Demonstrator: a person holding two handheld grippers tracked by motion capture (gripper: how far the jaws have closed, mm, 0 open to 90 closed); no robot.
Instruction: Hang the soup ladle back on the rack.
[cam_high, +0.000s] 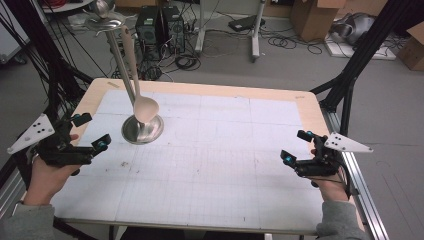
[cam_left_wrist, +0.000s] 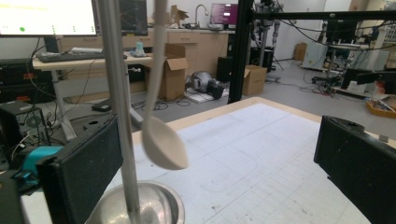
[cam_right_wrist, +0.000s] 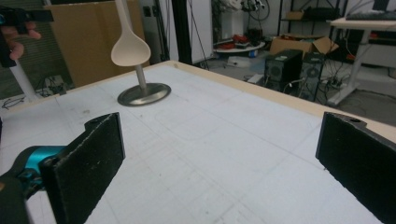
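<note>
A metal stand (cam_high: 143, 129) with a round base and an upright pole rises from the left part of the table. A cream spoon (cam_high: 146, 108) hangs from its top, bowl down just above the base; the spoon (cam_left_wrist: 163, 147) and pole (cam_left_wrist: 120, 116) show close in the left gripper view, and the spoon (cam_right_wrist: 130, 49) farther off in the right gripper view. My left gripper (cam_high: 92, 131) is open, just left of the stand. My right gripper (cam_high: 296, 145) is open near the table's right edge, nothing between its jaws.
The table (cam_high: 210, 165) carries a white gridded mat with a wooden border. Black frame posts (cam_high: 360, 60) stand at the right and left. Computer towers (cam_high: 160, 30), cables and cardboard boxes lie on the floor beyond the far edge.
</note>
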